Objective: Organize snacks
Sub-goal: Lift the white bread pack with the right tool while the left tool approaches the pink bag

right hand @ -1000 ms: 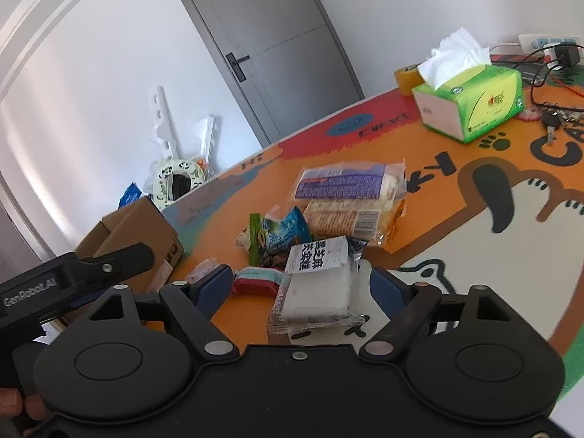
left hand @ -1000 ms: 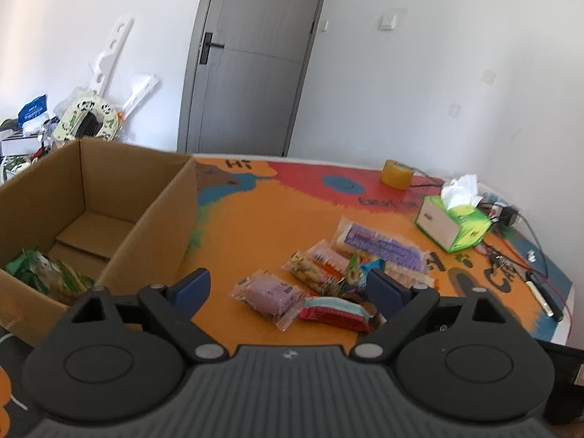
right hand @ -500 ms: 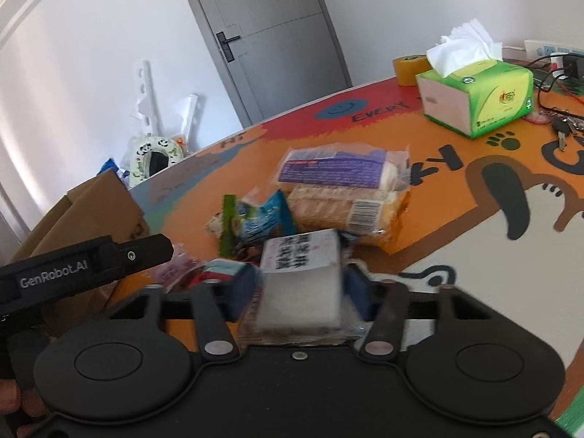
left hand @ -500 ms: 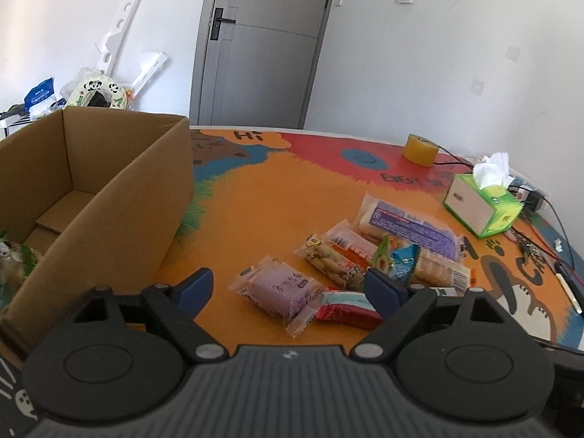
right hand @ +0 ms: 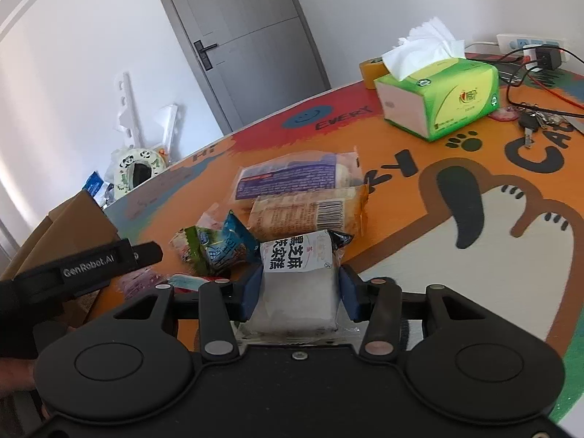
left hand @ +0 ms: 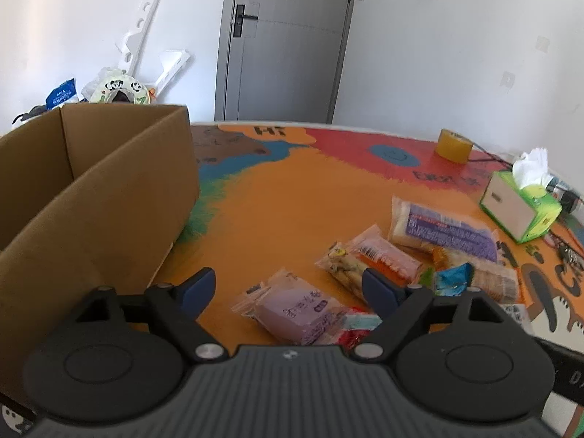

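The right gripper (right hand: 298,294) is clamping a white cake pack (right hand: 297,292) between its blue pads, its label in black Chinese characters; its jaws have just been closing on it. Just ahead of it a blue-green packet (right hand: 219,246) is lying, then a barcoded biscuit pack (right hand: 306,213) and a purple-labelled pack (right hand: 288,177) touching it. Far ahead to the right a green tissue box (right hand: 441,100) is sitting with tissue sticking out, "EVERY" painted on the table (right hand: 401,219) near it.

The left gripper (left hand: 288,290), marked "GenRobot.AI", is hanging open over a lilac pack (left hand: 292,308) with nothing pressed; its jaws have just been narrowing. To its left a cardboard box (left hand: 109,197) is standing open, its contents out of sight
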Demonstrator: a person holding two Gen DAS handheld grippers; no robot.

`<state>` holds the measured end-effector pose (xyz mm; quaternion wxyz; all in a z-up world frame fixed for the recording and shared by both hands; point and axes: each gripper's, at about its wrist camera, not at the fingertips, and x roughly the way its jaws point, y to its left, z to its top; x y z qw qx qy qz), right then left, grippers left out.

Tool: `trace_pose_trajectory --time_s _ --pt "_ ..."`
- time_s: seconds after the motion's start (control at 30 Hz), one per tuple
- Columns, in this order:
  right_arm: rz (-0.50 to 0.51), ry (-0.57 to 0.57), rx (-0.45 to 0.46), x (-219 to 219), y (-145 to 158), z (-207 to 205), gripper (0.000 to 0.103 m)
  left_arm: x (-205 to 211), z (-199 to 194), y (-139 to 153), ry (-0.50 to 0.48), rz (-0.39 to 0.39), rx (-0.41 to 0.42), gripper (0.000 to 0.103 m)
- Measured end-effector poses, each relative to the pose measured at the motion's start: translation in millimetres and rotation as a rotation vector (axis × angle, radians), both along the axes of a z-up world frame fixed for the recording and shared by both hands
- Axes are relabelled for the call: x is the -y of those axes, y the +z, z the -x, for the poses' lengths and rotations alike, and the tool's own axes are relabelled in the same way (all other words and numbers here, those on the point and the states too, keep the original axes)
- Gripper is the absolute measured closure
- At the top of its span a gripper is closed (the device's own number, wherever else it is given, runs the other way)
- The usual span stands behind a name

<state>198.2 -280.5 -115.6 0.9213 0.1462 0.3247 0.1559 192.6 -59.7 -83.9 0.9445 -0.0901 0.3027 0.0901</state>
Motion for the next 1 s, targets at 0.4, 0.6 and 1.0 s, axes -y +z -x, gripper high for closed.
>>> trace_pose_trajectory --time_s 0.4,0.6,1.0 --pt "0.029 0.021 -0.001 -10 2 6 0.044 -4 12 -5 -0.043 0.050 -0.008 0.054" --pt "0.075 0.036 0.009 -19 2 10 0.042 -8 19 -5 -0.059 0.065 0.000 0.064" --pt "0.117 0.057 0.030 -26 3 22 0.051 0 44 -5 -0.127 0.050 -0.006 0.063"
